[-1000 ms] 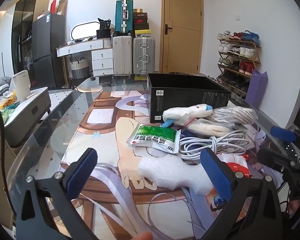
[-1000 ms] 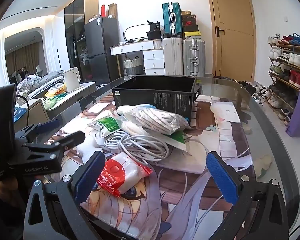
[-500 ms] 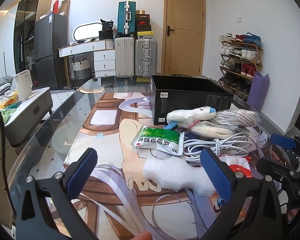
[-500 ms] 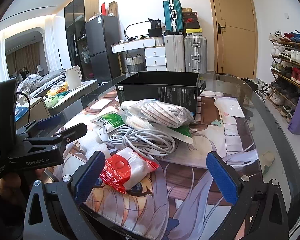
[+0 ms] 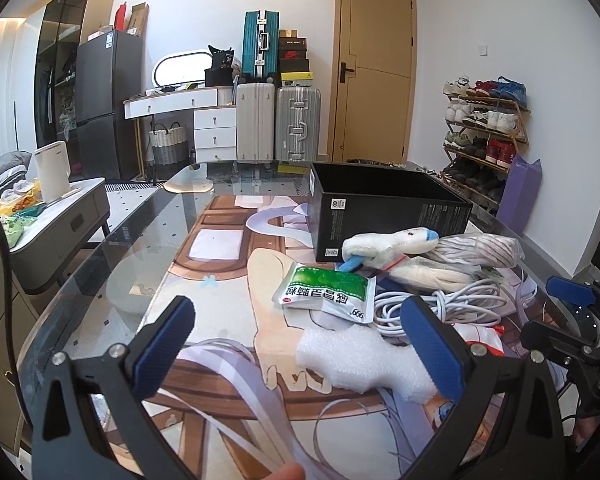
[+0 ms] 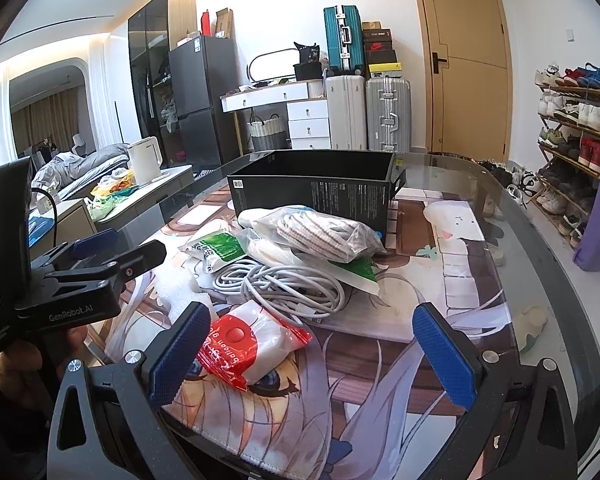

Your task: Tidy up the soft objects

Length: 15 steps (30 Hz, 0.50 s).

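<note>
A glass bench point(image 5: 112, 248) holds a heap of soft packets, a cable coil point(image 6: 280, 284) and foam point(image 5: 356, 360) just before an empty black box point(image 6: 312, 192), likely their destination, while the left gripper point(image 5: 300, 344) and right gripper point(image 6: 312, 348) hover spread and empty.

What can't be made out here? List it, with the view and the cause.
- Inside of the black box: both views, its near walls hide the floor.
- Small print on the green packet: left wrist view, too small.
- Contents under the clear bag: right wrist view, the pile covers them.
- White foam piece: left wrist view, partly behind the left gripper finger.
</note>
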Tool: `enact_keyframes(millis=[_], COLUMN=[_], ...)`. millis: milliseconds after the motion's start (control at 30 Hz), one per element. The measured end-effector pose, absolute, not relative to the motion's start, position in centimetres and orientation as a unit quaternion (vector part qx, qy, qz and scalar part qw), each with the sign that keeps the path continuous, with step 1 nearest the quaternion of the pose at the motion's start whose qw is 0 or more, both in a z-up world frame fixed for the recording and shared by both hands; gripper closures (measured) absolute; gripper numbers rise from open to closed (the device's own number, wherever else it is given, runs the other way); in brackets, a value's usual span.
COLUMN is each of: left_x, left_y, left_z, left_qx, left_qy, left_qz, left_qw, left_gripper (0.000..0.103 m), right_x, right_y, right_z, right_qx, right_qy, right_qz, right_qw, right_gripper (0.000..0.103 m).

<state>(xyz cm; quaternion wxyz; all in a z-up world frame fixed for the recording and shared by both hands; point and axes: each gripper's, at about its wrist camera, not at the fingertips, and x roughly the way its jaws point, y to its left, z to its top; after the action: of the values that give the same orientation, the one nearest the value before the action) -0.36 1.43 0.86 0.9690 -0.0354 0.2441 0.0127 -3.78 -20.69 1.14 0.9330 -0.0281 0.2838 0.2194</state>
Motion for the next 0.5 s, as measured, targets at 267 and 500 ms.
enact_keyframes(millis=[267,500], left_x=[-0.57,-0.62], left_y=[1.51,1.43], left_z=[0.97,1.12], left_qx=[-0.036,-0.035], left_qy=[0.235,0.232], left_qz=[0.009,0.007], left_qw=[0.971,0.972], left_gripper=[0.0,0.0], right_x=[-3.71,-3.64], right_y=[-20.67,-20.36], right_z=[1.08,0.83], right_qx=[-0.032,-0.037], right_qy=[0.284,0.287], right_qz=[0.218,0.219], right_qw=[0.933,0.932], right_gripper=[0.0,0.0])
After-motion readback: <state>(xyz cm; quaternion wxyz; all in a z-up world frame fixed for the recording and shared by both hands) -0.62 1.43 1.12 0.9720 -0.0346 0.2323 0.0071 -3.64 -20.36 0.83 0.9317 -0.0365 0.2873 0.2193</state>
